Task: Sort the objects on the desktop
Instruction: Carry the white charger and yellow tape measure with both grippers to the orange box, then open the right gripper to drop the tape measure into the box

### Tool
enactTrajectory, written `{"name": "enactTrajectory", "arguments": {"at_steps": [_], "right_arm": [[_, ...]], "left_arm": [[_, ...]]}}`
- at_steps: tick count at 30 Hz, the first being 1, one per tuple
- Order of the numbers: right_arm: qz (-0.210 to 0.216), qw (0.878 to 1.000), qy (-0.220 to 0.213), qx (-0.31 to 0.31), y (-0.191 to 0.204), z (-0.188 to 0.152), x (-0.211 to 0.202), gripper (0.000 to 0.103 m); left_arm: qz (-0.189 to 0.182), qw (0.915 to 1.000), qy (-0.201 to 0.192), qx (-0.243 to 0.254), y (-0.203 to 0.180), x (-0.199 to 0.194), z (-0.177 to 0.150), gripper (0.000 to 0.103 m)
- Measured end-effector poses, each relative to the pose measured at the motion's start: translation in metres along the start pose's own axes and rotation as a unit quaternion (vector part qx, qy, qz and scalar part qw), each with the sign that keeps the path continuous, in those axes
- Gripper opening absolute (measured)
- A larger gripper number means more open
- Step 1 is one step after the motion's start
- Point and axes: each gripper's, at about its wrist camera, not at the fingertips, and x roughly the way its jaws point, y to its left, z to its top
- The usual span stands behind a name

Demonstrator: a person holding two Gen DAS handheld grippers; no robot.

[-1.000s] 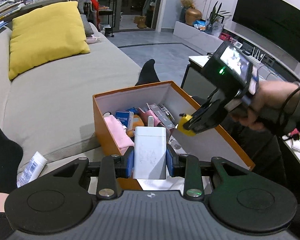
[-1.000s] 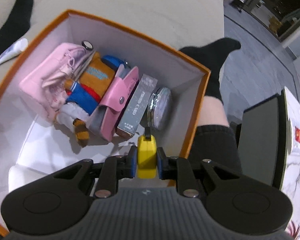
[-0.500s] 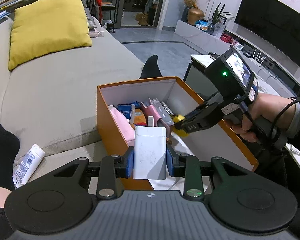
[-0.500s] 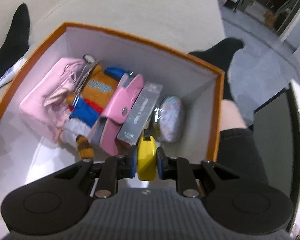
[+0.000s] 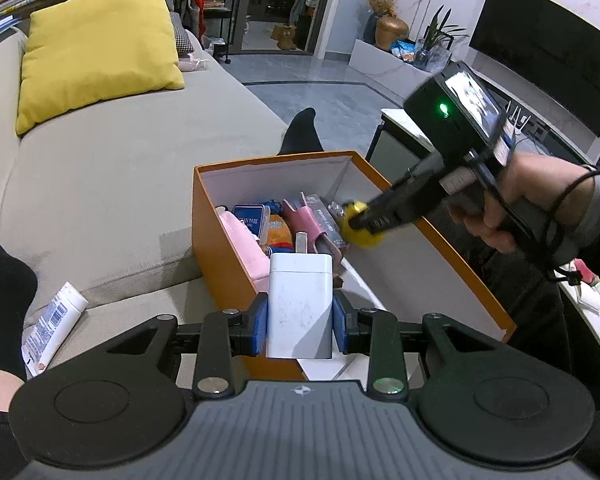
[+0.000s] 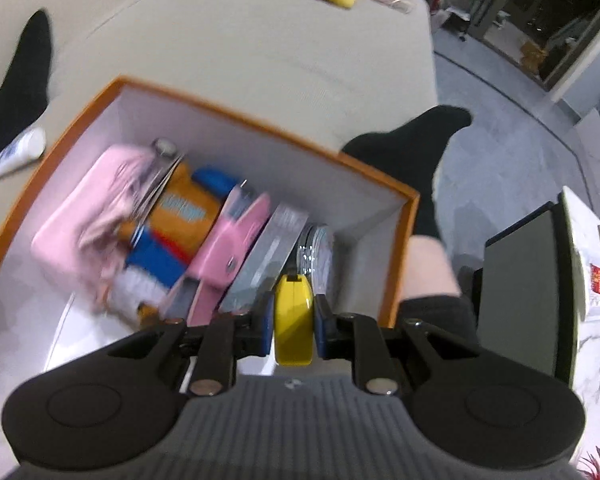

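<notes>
Yellow cushion (image 5: 96,48) on grey sofa (image 5: 112,176); dark TV (image 5: 548,56) on wall

I have a white rectangular box (image 5: 300,305) standing upright, clamped on its 2 sides, at the near end of the orange box (image 5: 224,248) on the sofa. My other grip has a small yellow round case (image 6: 293,319) on edge, over the box's right side. Inside, lined up at the far end from left to right: a pink pouch (image 6: 85,227), an orange and blue plush toy (image 6: 168,232), a pink case (image 6: 232,248), a grey carton (image 6: 269,256) and a round silver tin (image 6: 320,250).
</notes>
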Motion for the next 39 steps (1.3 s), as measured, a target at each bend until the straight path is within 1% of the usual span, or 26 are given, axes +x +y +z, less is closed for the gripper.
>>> {"name": "enactTrajectory", "arguments": {"at_steps": [5,8,11,15,17,18,22,25,31,32,33,34,35,36,37,38,39], "right_arm": [[0.028,0.999,0.010,0.023,-0.007,0.013,0.004,0.021],[0.032,0.999,0.023,0.034,-0.009,0.013,0.009,0.021],[0.041,0.996,0.032,0.077,-0.014,0.005,0.021,0.021],[0.031,0.990,-0.007,0.139,-0.018,-0.002,0.018,0.021],[0.024,0.988,-0.020,0.154,-0.013,-0.004,0.017,0.021],[0.028,0.986,-0.021,0.161,-0.014,-0.004,0.022,0.021],[0.050,0.981,-0.003,0.186,-0.022,0.002,0.029,0.023],[0.063,0.980,0.009,0.188,-0.027,0.004,0.031,0.022],[0.070,0.984,0.021,0.163,-0.024,0.004,0.029,0.023],[0.072,0.984,0.021,0.160,-0.024,0.004,0.027,0.025],[0.068,0.984,0.020,0.161,-0.025,0.004,0.025,0.037],[0.059,0.985,0.016,0.159,-0.026,0.004,0.021,0.043],[0.055,0.987,0.010,0.152,-0.027,0.004,0.018,0.043],[0.051,0.989,0.008,0.141,-0.027,0.004,0.016,0.041],[0.050,0.990,0.009,0.129,-0.027,0.003,0.014,0.036],[0.054,0.992,0.012,0.116,-0.027,0.002,0.011,0.022],[0.056,0.993,0.018,0.103,-0.026,0.001,0.010,0.020]], "left_arm": [[-0.002,1.0000,0.001,0.003,-0.002,-0.003,-0.002,0.037],[0.003,1.0000,0.001,0.001,-0.001,-0.004,-0.002,0.037],[0.002,1.0000,0.000,-0.005,0.000,-0.002,0.000,0.037],[-0.006,1.0000,0.000,0.001,-0.004,0.000,0.002,0.037],[-0.008,1.0000,0.000,0.004,-0.006,0.001,0.002,0.037],[-0.008,1.0000,-0.001,0.004,-0.007,0.000,0.003,0.037],[-0.007,0.9999,-0.004,0.006,-0.009,-0.003,0.003,0.037],[-0.004,1.0000,-0.004,0.006,-0.009,-0.004,0.002,0.037],[-0.006,1.0000,-0.003,0.003,-0.008,-0.002,0.002,0.037],[-0.006,1.0000,-0.003,0.004,-0.008,-0.002,0.001,0.037],[-0.007,1.0000,-0.003,0.004,-0.008,-0.002,0.001,0.037],[-0.007,1.0000,-0.003,0.004,-0.007,-0.002,0.001,0.037],[-0.007,1.0000,-0.003,0.003,-0.007,-0.002,0.002,0.037],[-0.006,1.0000,-0.003,0.003,-0.007,-0.002,0.002,0.037],[-0.006,1.0000,-0.003,0.002,-0.007,-0.001,0.002,0.037],[-0.006,1.0000,-0.003,0.001,-0.007,-0.002,0.002,0.037],[-0.006,1.0000,-0.003,0.001,-0.007,-0.001,0.002,0.037]]}}
